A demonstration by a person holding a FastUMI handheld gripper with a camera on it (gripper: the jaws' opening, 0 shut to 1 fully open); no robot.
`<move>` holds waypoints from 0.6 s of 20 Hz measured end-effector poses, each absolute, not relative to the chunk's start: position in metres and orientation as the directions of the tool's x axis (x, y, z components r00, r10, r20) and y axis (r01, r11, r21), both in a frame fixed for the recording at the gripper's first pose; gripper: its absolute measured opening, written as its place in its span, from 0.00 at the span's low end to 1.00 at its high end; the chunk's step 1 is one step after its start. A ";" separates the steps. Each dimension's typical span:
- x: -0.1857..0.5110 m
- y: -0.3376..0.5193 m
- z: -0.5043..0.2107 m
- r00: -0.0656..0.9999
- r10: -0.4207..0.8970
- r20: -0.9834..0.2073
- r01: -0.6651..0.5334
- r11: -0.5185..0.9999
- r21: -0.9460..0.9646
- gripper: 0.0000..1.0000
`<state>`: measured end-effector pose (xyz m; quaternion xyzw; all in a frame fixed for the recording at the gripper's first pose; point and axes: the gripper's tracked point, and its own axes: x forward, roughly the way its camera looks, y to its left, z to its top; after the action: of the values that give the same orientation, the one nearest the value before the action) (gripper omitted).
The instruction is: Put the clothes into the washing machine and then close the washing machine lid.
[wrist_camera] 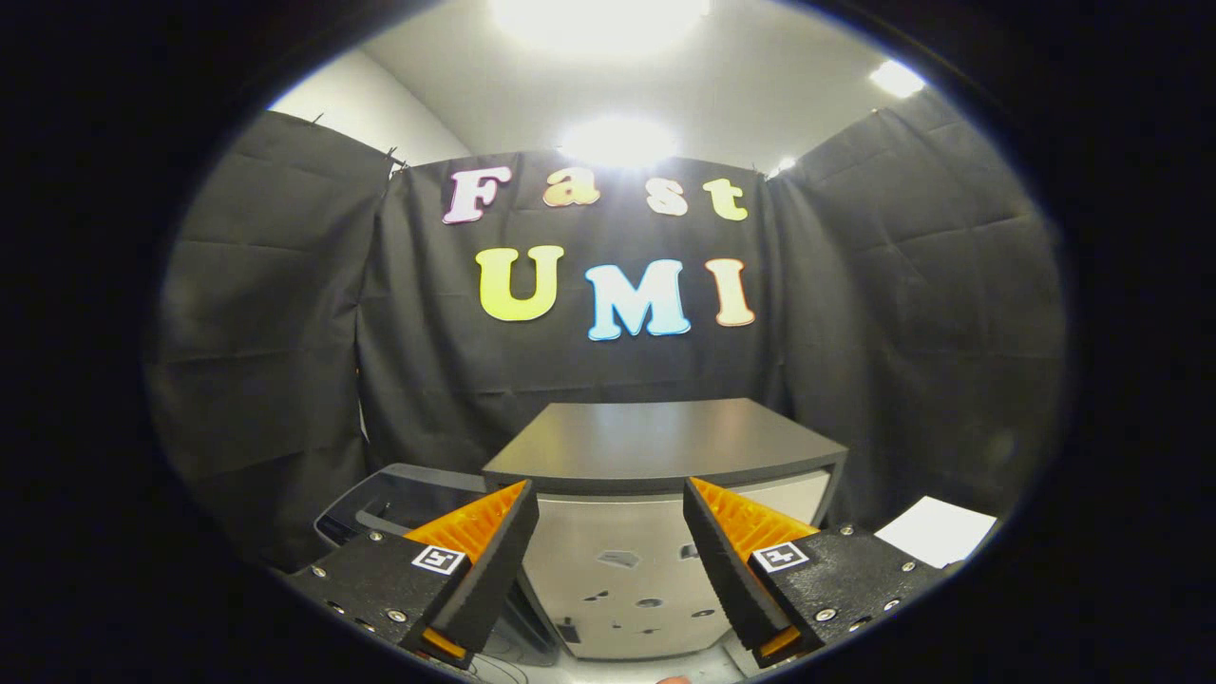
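Observation:
The washing machine (pixel 627 579) stands just ahead of my fingers, a boxy unit with a light front panel that has a few small dark marks on it. Its dark lid (pixel 665 442) lies flat across the top and looks down. My gripper (pixel 608 486) is open, its two fingers spread wide at about the height of the lid's front edge. Nothing is between them. The machine's front shows through the gap.
A dark bin or basket (pixel 399 499) sits low to the left of the machine, partly behind my left finger. A white flat sheet (pixel 936 530) lies to the right of the machine. Black cloth walls close the booth behind and on both sides.

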<state>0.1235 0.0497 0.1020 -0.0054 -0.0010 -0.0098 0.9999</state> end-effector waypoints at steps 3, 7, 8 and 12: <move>0.109 0.017 0.105 0.998 -0.061 0.018 0.062 0.998 -0.014 0.94; 0.096 -0.003 0.098 0.997 -0.081 0.009 0.081 0.997 -0.013 0.94; 0.094 -0.004 0.095 0.997 -0.083 0.003 0.083 0.996 -0.009 0.94; 0.088 -0.004 0.092 0.997 -0.078 -0.002 0.078 0.997 0.013 0.94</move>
<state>0.0877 -0.0038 0.0919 0.0067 0.0010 -0.0391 0.9992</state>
